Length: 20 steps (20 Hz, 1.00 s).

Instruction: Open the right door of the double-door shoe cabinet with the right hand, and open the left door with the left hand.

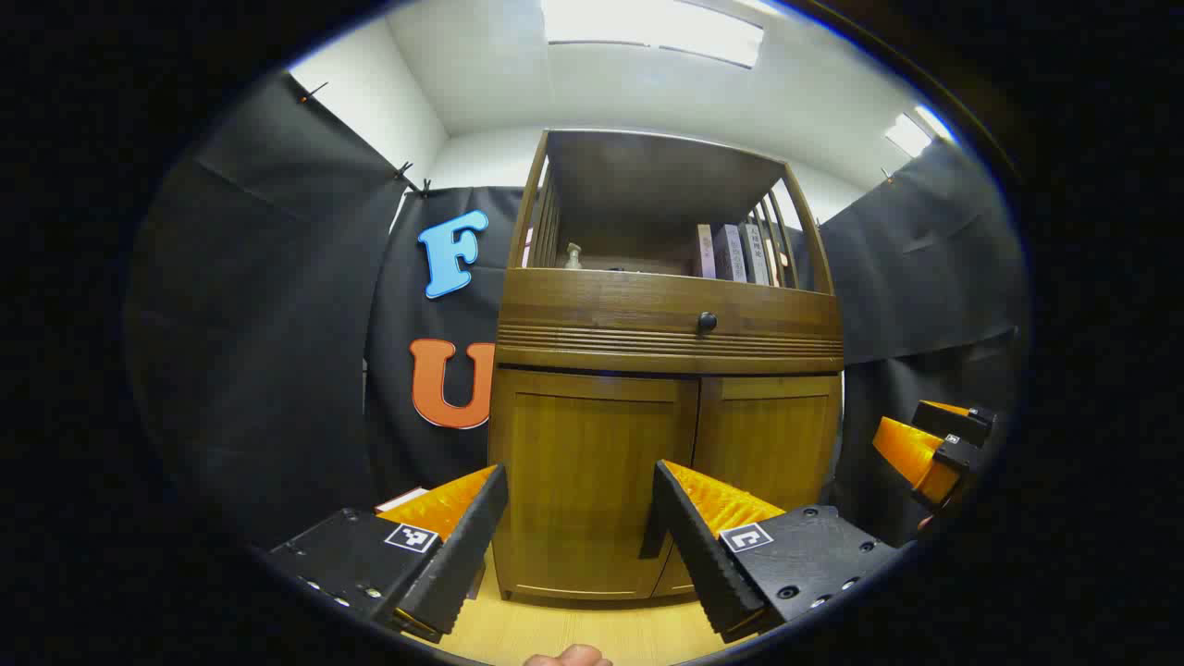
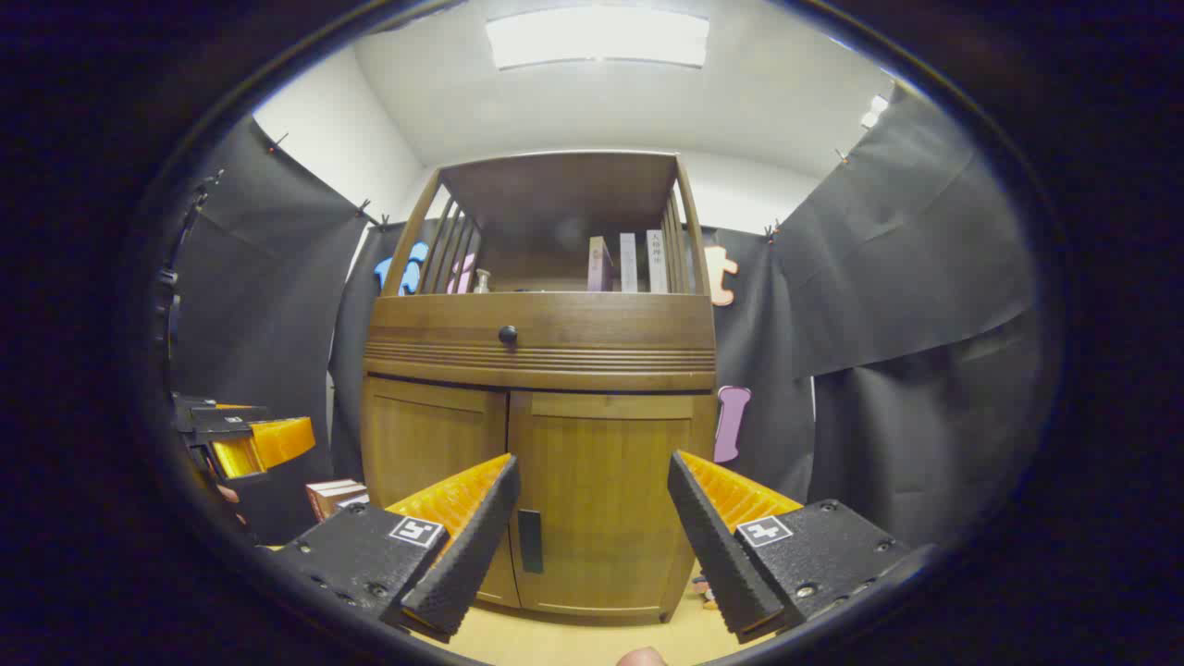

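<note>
Both doors still closed. My right gripper (image 2: 592,518) has its fingers spread, grasping nothing, facing the right door (image 2: 606,499) of the shoe cabinet (image 2: 541,342); the dark handle (image 2: 529,541) sits by the centre seam, low between my fingers. I'd line up on it, pinch, then swing outward. My left gripper (image 1: 578,527) is spread too, holding nothing, before the left door (image 1: 587,481). Nothing blocks either door; books (image 2: 629,262) and a bottle (image 2: 481,280) on the upper shelf, a small box (image 2: 333,495) on the floor left.

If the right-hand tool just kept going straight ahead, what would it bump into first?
Probably the right door of the shoe cabinet, which sits between the open right tool's fingers, a little right of the door's dark handle. Depth is hard to judge.
</note>
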Each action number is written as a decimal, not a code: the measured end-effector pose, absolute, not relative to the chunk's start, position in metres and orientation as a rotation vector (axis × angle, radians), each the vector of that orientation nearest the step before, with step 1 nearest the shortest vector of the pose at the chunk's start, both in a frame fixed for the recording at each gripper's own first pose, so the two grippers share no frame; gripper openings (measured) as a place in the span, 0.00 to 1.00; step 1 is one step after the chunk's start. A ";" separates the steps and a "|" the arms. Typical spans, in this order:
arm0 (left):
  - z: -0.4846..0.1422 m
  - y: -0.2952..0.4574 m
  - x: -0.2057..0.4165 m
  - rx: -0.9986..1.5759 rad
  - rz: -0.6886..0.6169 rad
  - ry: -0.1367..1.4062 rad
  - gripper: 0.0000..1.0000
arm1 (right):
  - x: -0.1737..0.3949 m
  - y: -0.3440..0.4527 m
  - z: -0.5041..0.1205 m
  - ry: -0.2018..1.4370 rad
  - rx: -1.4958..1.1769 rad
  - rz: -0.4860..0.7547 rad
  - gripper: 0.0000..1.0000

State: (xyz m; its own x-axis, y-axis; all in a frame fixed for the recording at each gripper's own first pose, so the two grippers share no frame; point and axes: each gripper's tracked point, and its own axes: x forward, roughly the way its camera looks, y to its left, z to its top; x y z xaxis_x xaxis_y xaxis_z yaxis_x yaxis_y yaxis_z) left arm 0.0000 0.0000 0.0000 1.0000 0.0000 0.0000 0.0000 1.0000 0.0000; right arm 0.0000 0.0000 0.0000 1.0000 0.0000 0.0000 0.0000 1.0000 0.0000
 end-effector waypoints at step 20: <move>-0.011 0.017 0.009 0.037 0.065 0.049 0.95 | 0.045 0.025 -0.032 0.093 0.025 0.064 1.00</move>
State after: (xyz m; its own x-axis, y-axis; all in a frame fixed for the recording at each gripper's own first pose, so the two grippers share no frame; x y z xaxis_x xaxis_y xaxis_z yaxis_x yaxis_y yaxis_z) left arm 0.0087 0.0167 -0.0113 0.9967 0.0657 -0.0481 -0.0639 0.9972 0.0385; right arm 0.0448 0.0253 -0.0323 0.9936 0.0651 -0.0925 -0.0628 0.9976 0.0276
